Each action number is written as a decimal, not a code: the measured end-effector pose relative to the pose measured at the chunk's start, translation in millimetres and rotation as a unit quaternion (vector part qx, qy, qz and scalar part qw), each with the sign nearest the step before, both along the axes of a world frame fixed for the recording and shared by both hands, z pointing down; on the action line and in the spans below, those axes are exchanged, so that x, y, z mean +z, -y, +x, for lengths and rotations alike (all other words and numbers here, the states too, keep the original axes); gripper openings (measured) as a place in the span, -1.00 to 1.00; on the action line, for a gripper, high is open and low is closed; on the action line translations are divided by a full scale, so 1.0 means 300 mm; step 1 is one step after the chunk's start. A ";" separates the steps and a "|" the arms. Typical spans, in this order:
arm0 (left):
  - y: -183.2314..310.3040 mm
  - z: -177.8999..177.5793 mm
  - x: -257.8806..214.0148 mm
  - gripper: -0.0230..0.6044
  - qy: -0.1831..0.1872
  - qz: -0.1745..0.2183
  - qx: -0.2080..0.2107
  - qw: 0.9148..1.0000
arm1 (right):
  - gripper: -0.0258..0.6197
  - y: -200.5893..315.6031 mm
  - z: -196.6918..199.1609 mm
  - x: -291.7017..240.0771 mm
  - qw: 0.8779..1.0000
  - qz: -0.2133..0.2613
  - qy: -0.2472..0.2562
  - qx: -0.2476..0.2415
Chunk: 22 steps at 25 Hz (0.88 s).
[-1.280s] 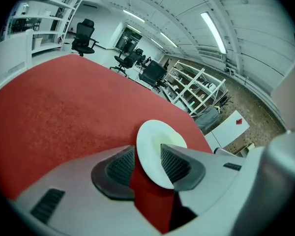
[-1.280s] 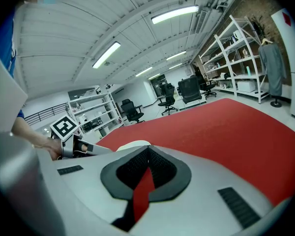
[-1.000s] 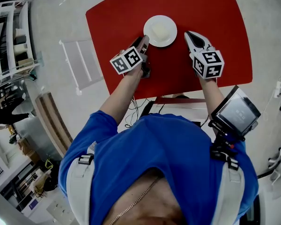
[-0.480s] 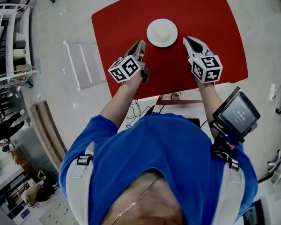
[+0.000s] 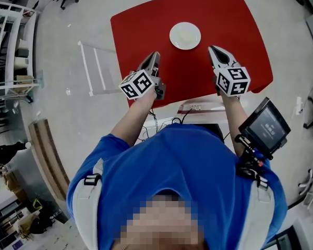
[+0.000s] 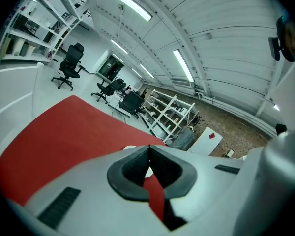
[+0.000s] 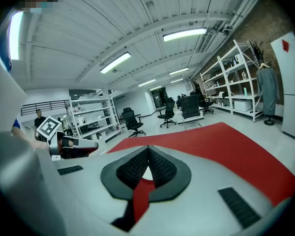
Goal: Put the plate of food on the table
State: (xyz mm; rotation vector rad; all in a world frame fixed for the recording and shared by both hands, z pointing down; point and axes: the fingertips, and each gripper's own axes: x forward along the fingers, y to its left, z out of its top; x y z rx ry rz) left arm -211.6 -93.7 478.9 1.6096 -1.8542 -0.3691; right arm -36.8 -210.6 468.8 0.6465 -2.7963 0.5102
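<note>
The plate of food (image 5: 185, 36) sits on the red table (image 5: 240, 30), toward its far side and well apart from both tools. What lies on it is only a pale patch against the white, too small to make out. The left gripper (image 6: 148, 147) hangs over the table's near left part with its jaws pressed together and nothing between them. In its own view the plate shows only as a white sliver past the tips and through the gap behind the pads. The right gripper (image 7: 148, 148) hangs over the near right part, likewise closed and empty, and its jaws hide all but a white scrap of the plate. The person's arms and blue shirt (image 5: 177, 181) cover the table's near edge.
</note>
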 end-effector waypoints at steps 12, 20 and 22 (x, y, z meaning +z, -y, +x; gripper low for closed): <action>-0.321 0.085 -0.119 -0.90 -0.004 0.048 0.038 0.998 | -0.92 -0.353 0.084 -0.145 0.999 0.029 0.015 0.019; -0.299 0.079 -0.119 -0.90 -0.006 0.056 0.052 0.997 | -0.92 -0.363 0.090 -0.142 0.999 0.028 0.018 0.021; -0.292 0.078 -0.121 -0.90 -0.006 0.059 0.054 0.997 | -0.92 -0.365 0.091 -0.142 0.999 0.028 0.018 0.021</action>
